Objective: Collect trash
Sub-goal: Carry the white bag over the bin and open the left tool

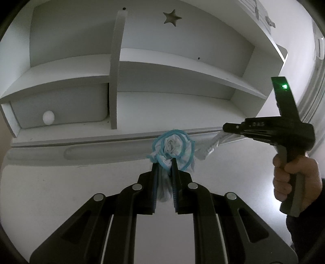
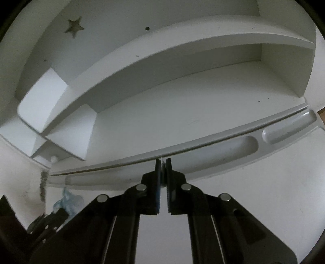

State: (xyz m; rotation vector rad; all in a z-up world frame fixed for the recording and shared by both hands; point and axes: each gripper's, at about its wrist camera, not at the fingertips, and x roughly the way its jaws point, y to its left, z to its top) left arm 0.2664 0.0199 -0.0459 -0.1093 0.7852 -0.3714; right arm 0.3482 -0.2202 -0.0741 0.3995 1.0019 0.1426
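Left wrist view, left to right. A white desk (image 1: 50, 193) carries a white shelf unit (image 1: 113, 71) at its back. The unit's lower left compartment is a drawer with a round white knob (image 1: 48, 117). An upright divider stands beside it, and a star cutout (image 1: 172, 17) is in the back panel above.

At centre, the left gripper (image 1: 165, 162) is clamped on a crumpled white cap with a blue elastic rim (image 1: 172, 147). The cap's fabric is pinched between the two fingers and hangs down between them; its bunched top sits above the fingertips, in front of the desk's pen groove (image 1: 97, 153).

To the right, the right gripper (image 1: 224, 128) is held in a hand (image 1: 292, 176) with a dark sleeve. A green light shows on its top. Its closed tip pinches a piece of clear plastic film (image 1: 211, 143), which runs from the tip down toward the cap. Whether film and cap touch cannot be told.

Right wrist view, left to right. The cap shows blurred at the lower left, above part of the left gripper. At centre the right gripper's fingers are closed on a thin pale edge of the film (image 2: 162, 162), seen only as a sliver. Beyond lie two grooves (image 2: 284, 132) in the desk and the shelf unit.
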